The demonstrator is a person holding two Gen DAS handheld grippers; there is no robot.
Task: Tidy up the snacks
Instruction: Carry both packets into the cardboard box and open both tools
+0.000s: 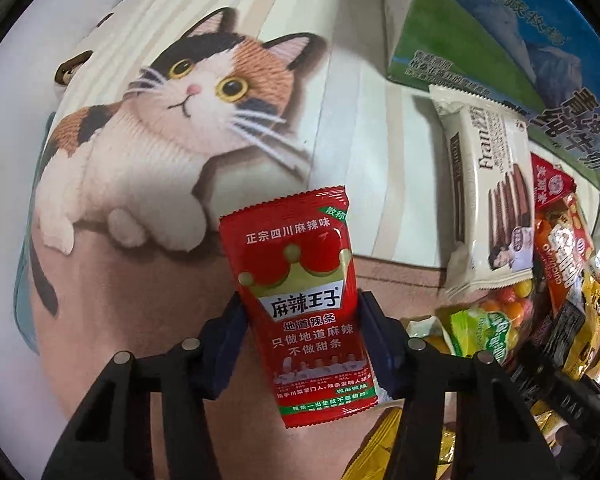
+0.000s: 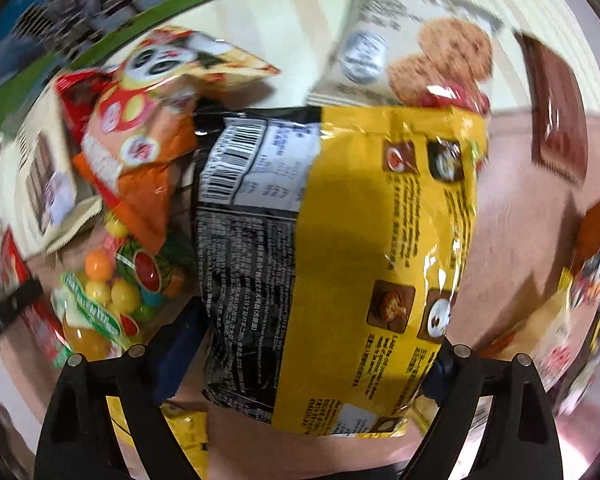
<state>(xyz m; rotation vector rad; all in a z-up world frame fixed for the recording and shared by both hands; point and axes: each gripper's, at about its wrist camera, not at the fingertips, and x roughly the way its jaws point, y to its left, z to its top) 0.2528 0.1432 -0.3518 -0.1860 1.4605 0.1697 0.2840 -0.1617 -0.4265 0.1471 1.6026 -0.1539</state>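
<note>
Two grippers, each with a snack packet between its fingers

Lower centre of the left view, the left gripper (image 1: 300,312) is clamped on a red packet (image 1: 300,300) above a cat-print cloth (image 1: 180,120). In the blurred right view, the right gripper (image 2: 316,360) brackets a yellow bag (image 2: 360,240), centre frame; I cannot tell whether it grips.

Red snack packet (image 1: 300,304): "麻辣王子", "正宗四川麻辣味", "地道辣条", "只做地道麻辣 不做甜条". Cream wafer wrapper (image 1: 488,196): "Franzzi". Yellow bag (image 2: 340,264): barcode label, print too blurred to read.
</note>
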